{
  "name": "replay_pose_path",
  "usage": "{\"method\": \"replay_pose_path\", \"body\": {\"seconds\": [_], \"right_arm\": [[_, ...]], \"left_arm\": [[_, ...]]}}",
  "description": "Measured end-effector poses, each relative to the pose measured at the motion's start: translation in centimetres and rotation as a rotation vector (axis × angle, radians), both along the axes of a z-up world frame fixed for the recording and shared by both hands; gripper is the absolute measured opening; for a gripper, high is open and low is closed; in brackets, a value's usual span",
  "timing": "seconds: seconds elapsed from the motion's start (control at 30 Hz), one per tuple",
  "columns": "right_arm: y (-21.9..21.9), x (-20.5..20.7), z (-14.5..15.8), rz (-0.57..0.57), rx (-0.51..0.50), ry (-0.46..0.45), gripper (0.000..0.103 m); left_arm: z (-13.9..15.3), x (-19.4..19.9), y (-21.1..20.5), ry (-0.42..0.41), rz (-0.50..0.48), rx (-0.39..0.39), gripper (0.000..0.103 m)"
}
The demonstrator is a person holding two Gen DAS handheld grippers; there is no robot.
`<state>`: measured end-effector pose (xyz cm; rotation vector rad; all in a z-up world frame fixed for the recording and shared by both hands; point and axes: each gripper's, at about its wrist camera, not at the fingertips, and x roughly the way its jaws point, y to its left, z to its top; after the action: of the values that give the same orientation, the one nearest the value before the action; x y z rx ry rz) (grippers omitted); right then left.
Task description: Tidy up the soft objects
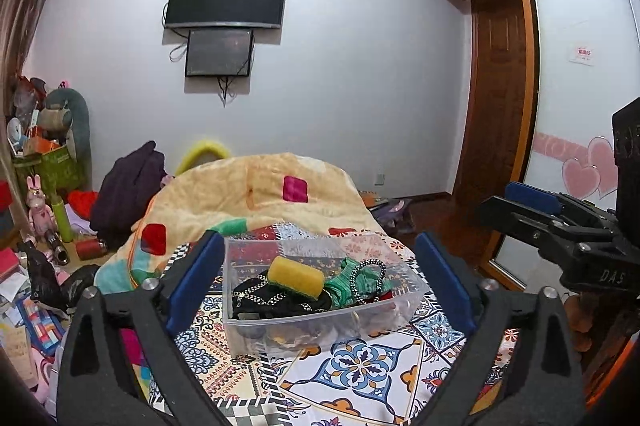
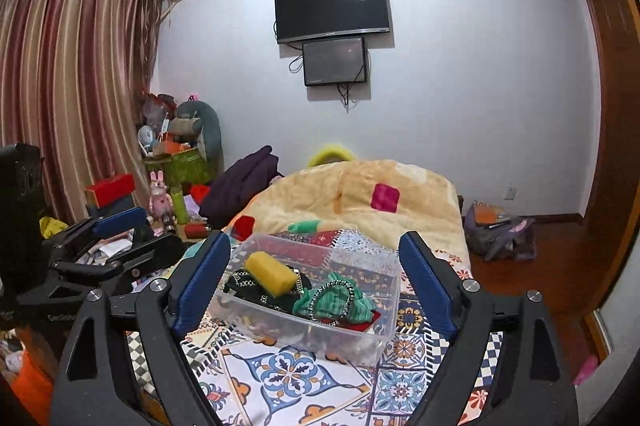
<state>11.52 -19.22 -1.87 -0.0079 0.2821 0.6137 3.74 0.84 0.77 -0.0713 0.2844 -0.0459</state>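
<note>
A clear plastic bin (image 1: 240,330) (image 2: 372,342) sits on the patterned bed cover. Inside lie a yellow sponge (image 1: 295,277) (image 2: 269,272), a black cloth with gold pattern (image 1: 276,302) (image 2: 256,292) and a green cloth with a black-and-white cord (image 1: 358,280) (image 2: 334,300). My left gripper (image 1: 320,282) is open and empty, its blue pads either side of the bin, held back from it. My right gripper (image 2: 316,274) is open and empty, likewise facing the bin. Each gripper shows at the edge of the other's view.
A cream blanket (image 1: 256,194) (image 2: 360,194) is heaped behind the bin. Clutter, a pink rabbit toy (image 1: 38,210) and boxes fill the floor at left. A wardrobe (image 1: 500,86) stands at right, a bag (image 2: 500,230) on the floor.
</note>
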Motion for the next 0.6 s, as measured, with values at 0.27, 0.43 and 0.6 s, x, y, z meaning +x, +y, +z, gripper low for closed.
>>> {"method": "replay_pose_path", "body": {"seconds": [0.27,0.43,0.6], "right_arm": [[0.12,0.16,-0.25,-0.005,0.009,-0.003,0.096],[0.06,-0.05,-0.3,-0.004,0.01,-0.005,0.096],[-0.13,-0.2,-0.26,-0.002,0.014,-0.001,0.096]], "left_arm": [[-0.05,-0.17,-0.23,0.0,0.001,-0.003,0.101],[-0.01,-0.23,-0.23,0.001,0.002,-0.005,0.101],[0.0,-0.27,-0.19,-0.002,0.003,0.0,0.102]]}}
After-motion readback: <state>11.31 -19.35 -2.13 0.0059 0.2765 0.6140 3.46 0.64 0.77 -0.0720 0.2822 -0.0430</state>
